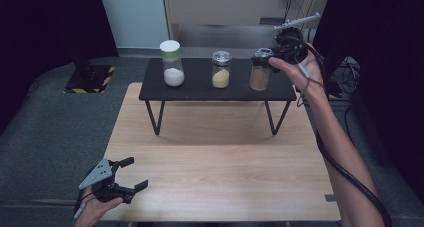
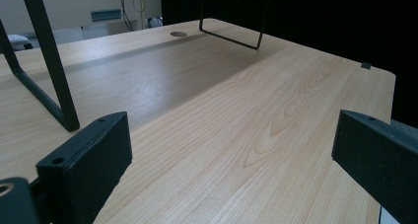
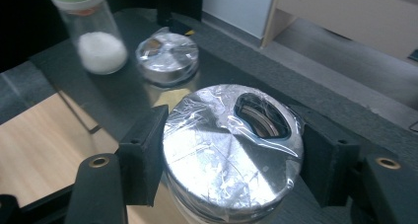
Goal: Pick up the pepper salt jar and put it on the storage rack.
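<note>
High view, brown-powder jar upright, lid topmost

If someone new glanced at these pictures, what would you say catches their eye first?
Probably the right gripper, clamped on the silver lid of the jar of brown powder at the right end of the black raised shelf. Next, its two neighbours there: a middle jar of yellow powder and a green-capped jar of white powder at the left. The left gripper waits with jaws open at the near-left corner of the wooden table.
</note>
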